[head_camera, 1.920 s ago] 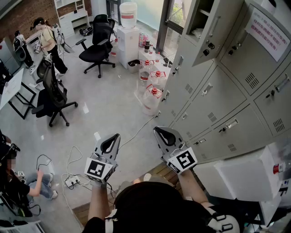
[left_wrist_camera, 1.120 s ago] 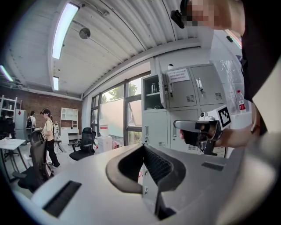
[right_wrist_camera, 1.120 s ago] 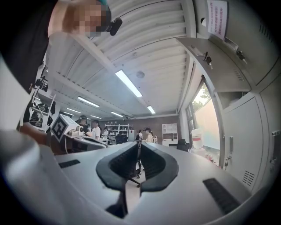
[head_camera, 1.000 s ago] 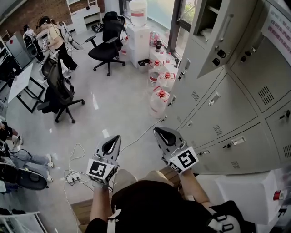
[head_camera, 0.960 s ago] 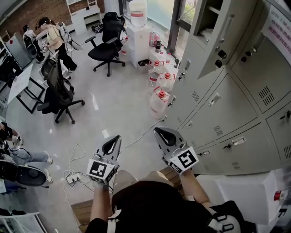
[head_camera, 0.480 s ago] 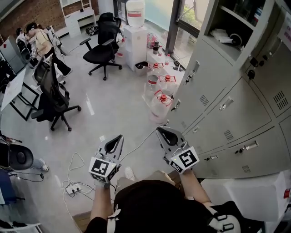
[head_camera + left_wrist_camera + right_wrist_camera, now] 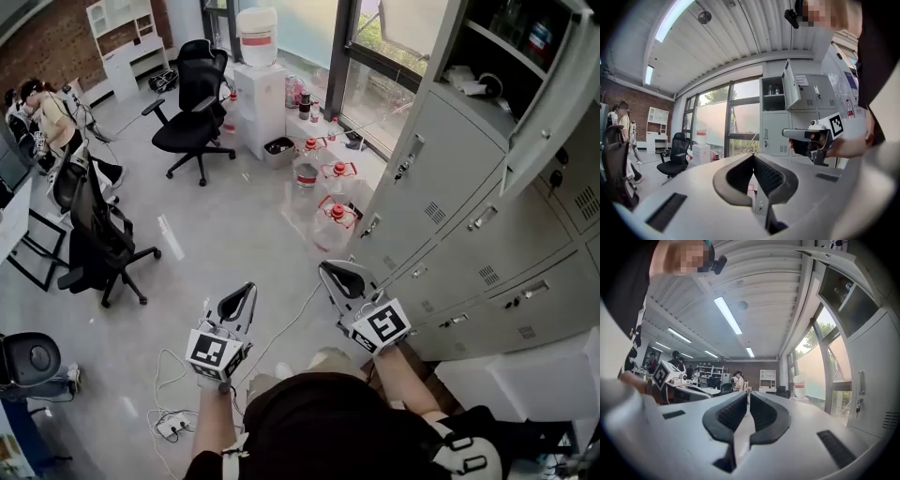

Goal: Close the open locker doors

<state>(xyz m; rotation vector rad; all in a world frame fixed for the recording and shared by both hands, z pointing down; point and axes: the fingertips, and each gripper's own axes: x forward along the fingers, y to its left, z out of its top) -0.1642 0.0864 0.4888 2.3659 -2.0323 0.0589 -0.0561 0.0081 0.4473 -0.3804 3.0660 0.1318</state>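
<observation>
Grey office floor [image 7: 234, 216] filled most of the head view, with the bank of lockers [image 7: 441, 187] along its right side. Since the earlier frames that bank had slid toward the right edge. The one open locker door [image 7: 555, 103] had moved from top centre to the upper right corner, and more of the dark shelf behind it now showed. The person sitting on the floor at the left had dropped out of sight. The left tongs [image 7: 236, 305] and right tongs [image 7: 342, 279] kept their place in front of the body, both closed tip to tip and holding nothing. The door hung well apart from either, so the closing had probably not begun and the person was likely still lining up on it.

Only the left gripper view showed that door edge-on, swung out from a top-row locker beside shut neighbours, with the right tongs in a hand level below it. The right gripper view faced the far desks and people, with the open compartment overhead. Only the head view showed the water jugs [image 7: 333, 211] by the lockers' foot.
</observation>
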